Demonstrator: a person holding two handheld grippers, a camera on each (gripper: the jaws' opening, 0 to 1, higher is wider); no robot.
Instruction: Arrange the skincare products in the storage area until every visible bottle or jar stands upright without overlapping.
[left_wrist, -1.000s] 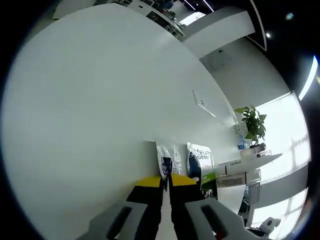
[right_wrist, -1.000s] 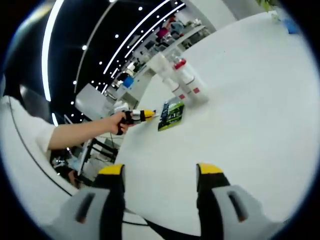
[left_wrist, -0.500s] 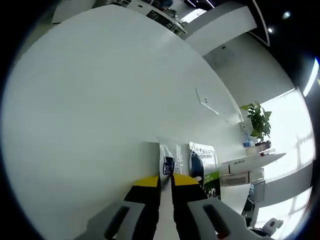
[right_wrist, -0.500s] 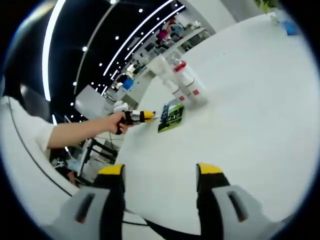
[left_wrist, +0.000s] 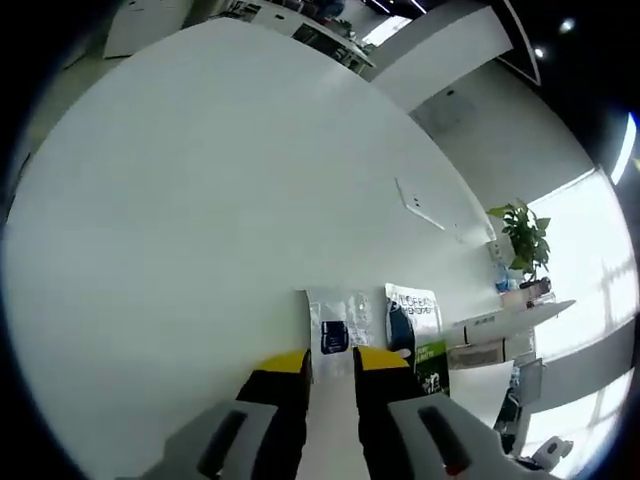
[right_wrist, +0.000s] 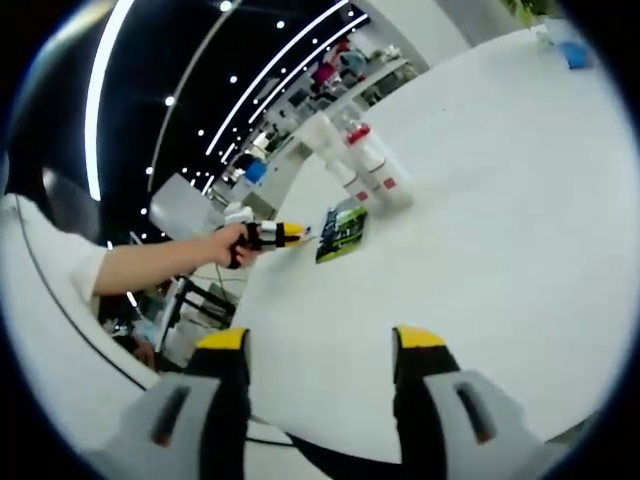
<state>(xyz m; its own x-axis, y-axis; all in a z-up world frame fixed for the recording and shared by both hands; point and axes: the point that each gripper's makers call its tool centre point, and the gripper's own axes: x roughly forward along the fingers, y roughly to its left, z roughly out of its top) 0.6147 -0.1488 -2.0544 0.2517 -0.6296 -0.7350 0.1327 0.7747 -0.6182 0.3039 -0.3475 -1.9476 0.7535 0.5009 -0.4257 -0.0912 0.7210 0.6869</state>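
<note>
1. Skincare sachets: a white sachet (left_wrist: 337, 322) lies flat on the counter (left_wrist: 200, 200), with a green-and-white sachet (left_wrist: 415, 330) just beside it.
2. Left gripper (left_wrist: 331, 362) has its jaws slightly parted around the white sachet's near edge.
3. Right gripper (right_wrist: 322, 340) hovers wide open, holding nothing.
4. Red-capped bottles (right_wrist: 375, 170) stand upright beyond.

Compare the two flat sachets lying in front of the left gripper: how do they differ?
The white sachet sits between the left gripper jaws; the green-bottomed sachet lies beside it, outside them. The white one carries a small dark blue label; the other has a large dark blue graphic above a green band. Both lie flat on the white table.
</note>
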